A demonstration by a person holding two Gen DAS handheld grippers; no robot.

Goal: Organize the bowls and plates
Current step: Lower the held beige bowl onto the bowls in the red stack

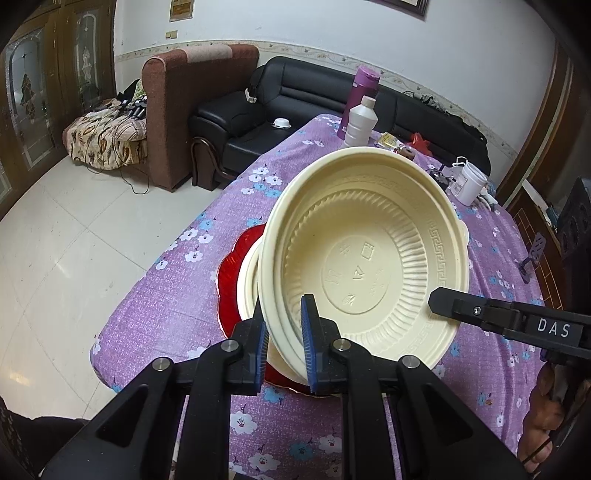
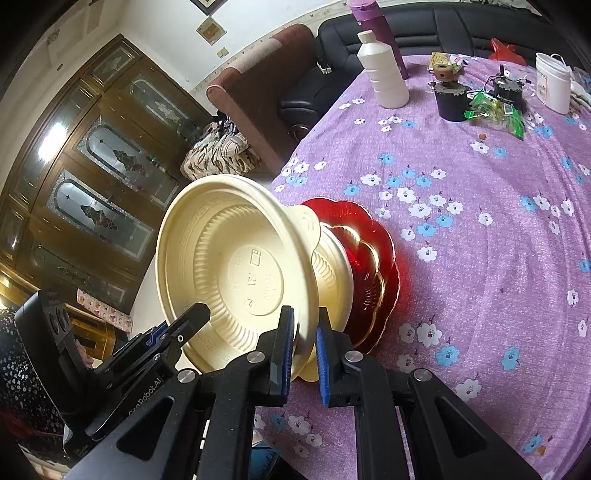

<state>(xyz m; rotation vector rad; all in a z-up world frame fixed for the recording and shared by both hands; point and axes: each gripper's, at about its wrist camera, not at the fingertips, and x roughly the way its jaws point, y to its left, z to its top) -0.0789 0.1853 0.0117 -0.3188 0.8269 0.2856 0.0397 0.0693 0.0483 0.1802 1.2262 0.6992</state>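
Observation:
A cream plastic bowl (image 1: 365, 258) is tilted up over a cream bowl stack (image 1: 249, 280) resting on a red scalloped plate (image 1: 231, 273). My left gripper (image 1: 284, 332) is shut on the bowl's near rim. My right gripper (image 2: 306, 339) is shut on the same bowl's rim (image 2: 236, 266); it shows in the left wrist view (image 1: 480, 314) at the right. In the right wrist view the bowl leans away from the stack (image 2: 332, 273) and the red plate (image 2: 376, 258). The left gripper shows at lower left (image 2: 184, 325).
The purple flowered tablecloth (image 2: 480, 258) covers the table. At its far end stand a white bottle (image 2: 384, 74), a purple flask (image 2: 373, 22), a white tub (image 2: 552, 81), dark jars (image 2: 450, 99) and green wrappers. The table's left edge drops to a tiled floor (image 1: 55, 240).

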